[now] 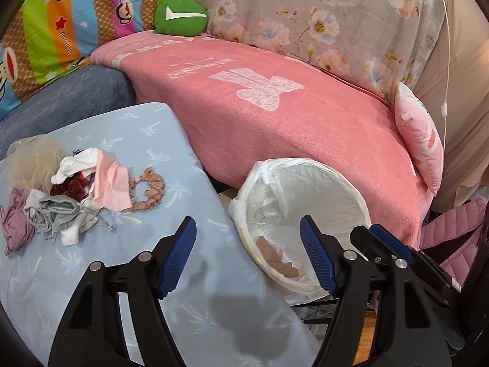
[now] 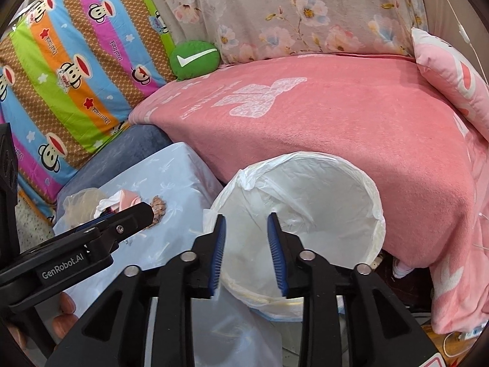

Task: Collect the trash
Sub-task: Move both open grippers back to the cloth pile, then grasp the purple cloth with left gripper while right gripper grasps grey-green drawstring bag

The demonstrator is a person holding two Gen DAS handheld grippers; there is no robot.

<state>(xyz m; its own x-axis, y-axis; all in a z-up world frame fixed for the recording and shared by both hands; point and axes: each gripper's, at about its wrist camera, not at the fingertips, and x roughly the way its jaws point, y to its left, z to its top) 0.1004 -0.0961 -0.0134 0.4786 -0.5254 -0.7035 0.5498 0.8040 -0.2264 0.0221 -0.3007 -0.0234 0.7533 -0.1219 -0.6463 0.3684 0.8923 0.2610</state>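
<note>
Left wrist view: the left tongs (image 1: pixel 247 257) are held spread and empty over the blue cushion (image 1: pixel 159 159), whose left edge carries a trash pile (image 1: pixel 76 192). Right wrist view: the right tongs (image 2: pixel 247 253) are held apart, empty, above the lined bin (image 2: pixel 305 195).

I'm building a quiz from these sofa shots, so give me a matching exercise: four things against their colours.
Things:
1. round cushion
2. blanket
3. bin liner
4. cardboard scraps

Colours:
A. white
B. brown
C. green with a white tick
D. pink

Pairs: 1-C, 2-D, 3-A, 4-B
</note>
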